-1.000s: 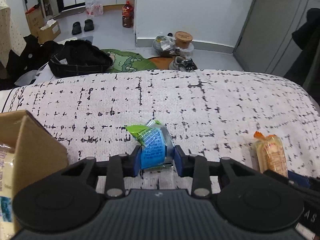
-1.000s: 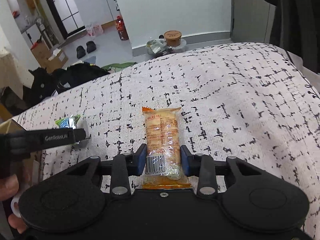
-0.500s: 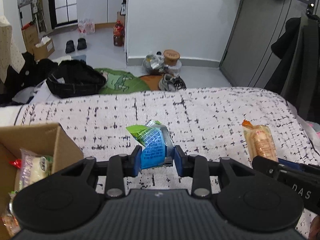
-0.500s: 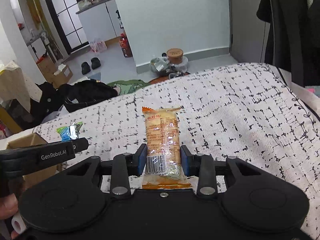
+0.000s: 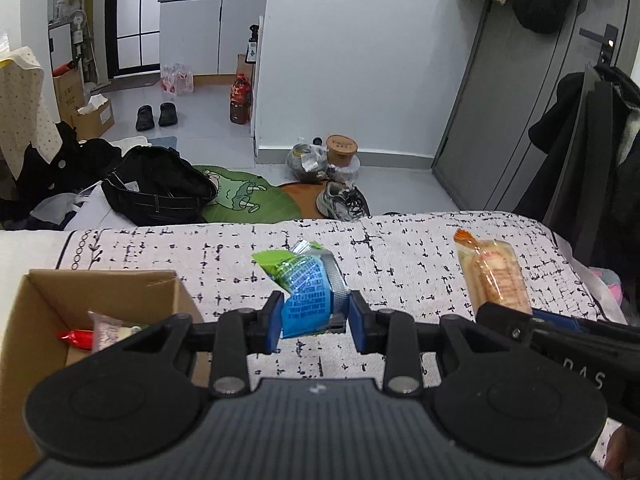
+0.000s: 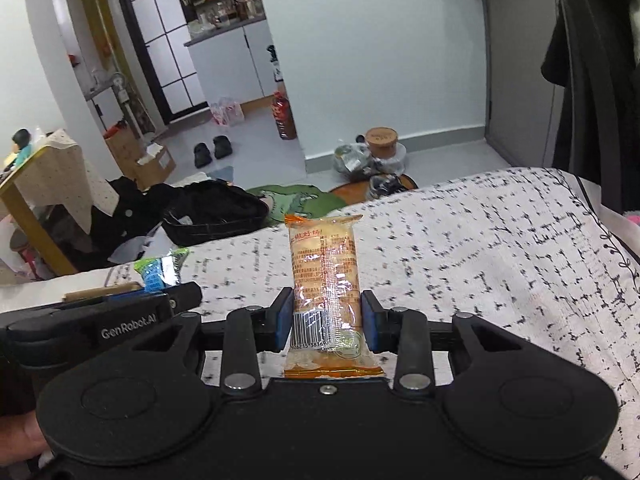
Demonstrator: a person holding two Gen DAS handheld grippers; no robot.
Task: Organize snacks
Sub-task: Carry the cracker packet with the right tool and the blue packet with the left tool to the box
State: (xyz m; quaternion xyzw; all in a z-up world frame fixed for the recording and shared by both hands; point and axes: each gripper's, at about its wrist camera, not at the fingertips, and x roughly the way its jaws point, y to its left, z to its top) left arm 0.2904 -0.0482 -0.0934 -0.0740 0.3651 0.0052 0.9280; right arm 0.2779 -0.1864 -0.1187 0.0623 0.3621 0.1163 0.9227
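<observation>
Left tool is pinching a green-and-blue snack packet by its lower end, apparently for carrying to the cardboard box at lower left. Right tool is gripping an orange biscuit packet near its barcode end, upright at frame centre, clear of the bed cover.

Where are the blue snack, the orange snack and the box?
blue snack (image 5: 306, 306), left wrist view, blue middle of the wrapper
orange snack (image 6: 326, 280), right wrist view, middle of the wrapper
box (image 5: 100, 292), left wrist view, inner back wall
</observation>
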